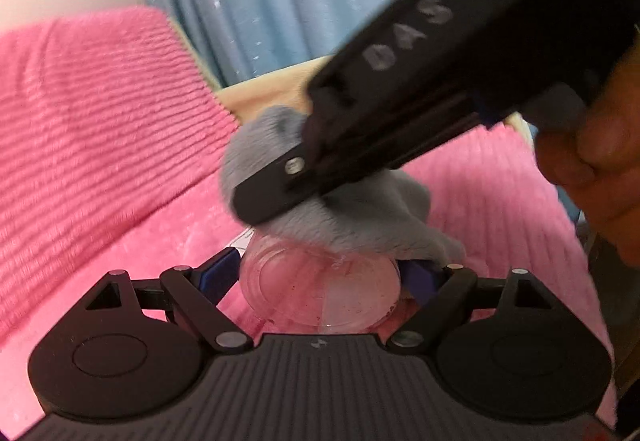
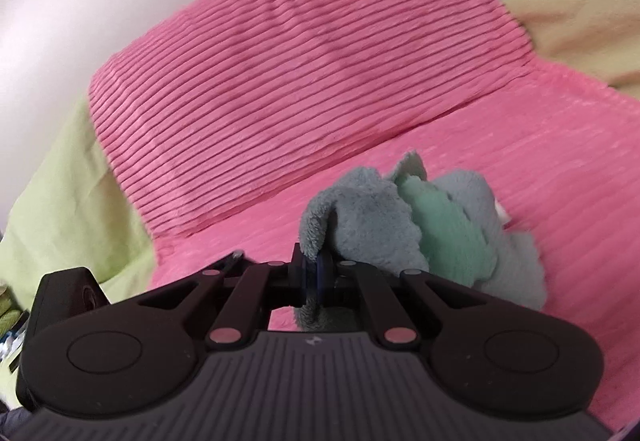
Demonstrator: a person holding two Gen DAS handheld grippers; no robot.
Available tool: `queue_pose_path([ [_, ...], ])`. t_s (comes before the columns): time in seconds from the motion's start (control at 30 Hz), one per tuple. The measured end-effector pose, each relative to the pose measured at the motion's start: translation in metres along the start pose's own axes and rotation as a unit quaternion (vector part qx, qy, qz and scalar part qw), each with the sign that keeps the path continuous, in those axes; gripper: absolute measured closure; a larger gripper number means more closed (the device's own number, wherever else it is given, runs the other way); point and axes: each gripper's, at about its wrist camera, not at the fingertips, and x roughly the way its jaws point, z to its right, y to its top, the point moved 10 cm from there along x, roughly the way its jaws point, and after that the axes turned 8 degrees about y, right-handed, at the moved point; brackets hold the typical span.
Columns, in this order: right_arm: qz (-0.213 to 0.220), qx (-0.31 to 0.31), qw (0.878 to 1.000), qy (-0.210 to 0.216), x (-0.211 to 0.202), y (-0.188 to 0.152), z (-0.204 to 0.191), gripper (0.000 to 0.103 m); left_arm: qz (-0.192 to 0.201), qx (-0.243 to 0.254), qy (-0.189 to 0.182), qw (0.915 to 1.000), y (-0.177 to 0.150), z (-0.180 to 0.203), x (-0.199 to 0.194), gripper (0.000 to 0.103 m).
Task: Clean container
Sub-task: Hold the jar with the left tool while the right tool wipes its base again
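Pink ribbed bedding (image 1: 100, 129); L jaws round clear container (image 1: 320, 289), R "DAS"-marked jaws pinching grey cloth (image 2: 360, 225).

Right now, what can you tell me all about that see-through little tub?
The clear plastic container is small and round, seen bottom-on, with a raised ring on its base. Reddish specks and pinkish smears cling to it, so it isn't clean yet. The left tool grips it from both sides with blue-padded fingers, above the pink ribbed blanket. A grey fluffy cloth, pinched by the right tool, presses against its far side.
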Motion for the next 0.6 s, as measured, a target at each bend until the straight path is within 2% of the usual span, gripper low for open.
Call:
queue_pose_path([
  [0.1,-0.002,0.001,1.000,0.003,-0.001,-0.001,-0.001,0.101,0.002,0.003,0.000,1.0000,0.000,0.001,0.000,0.017],
  [0.2,-0.003,0.002,1.000,0.006,-0.001,-0.002,-0.003,0.101,-0.002,-0.043,-0.019,0.9989,-0.001,-0.007,-0.001,0.017],
  [0.27,-0.004,0.002,1.000,0.009,-0.002,-0.002,-0.004,0.101,-0.013,-0.103,-0.043,0.9936,-0.003,-0.016,0.004,0.016],
  [0.37,-0.006,0.003,1.000,0.012,-0.002,-0.003,-0.005,0.101,-0.029,-0.168,-0.073,0.9827,-0.009,-0.025,0.007,0.016],
  [0.5,-0.008,0.004,1.000,0.016,-0.003,-0.004,-0.007,0.101,-0.040,-0.211,-0.087,0.9728,-0.012,-0.031,0.012,0.016],
  [0.6,-0.010,0.005,1.000,0.019,-0.004,-0.005,-0.008,0.101,-0.039,-0.208,-0.086,0.9735,-0.013,-0.031,0.013,0.016],
])
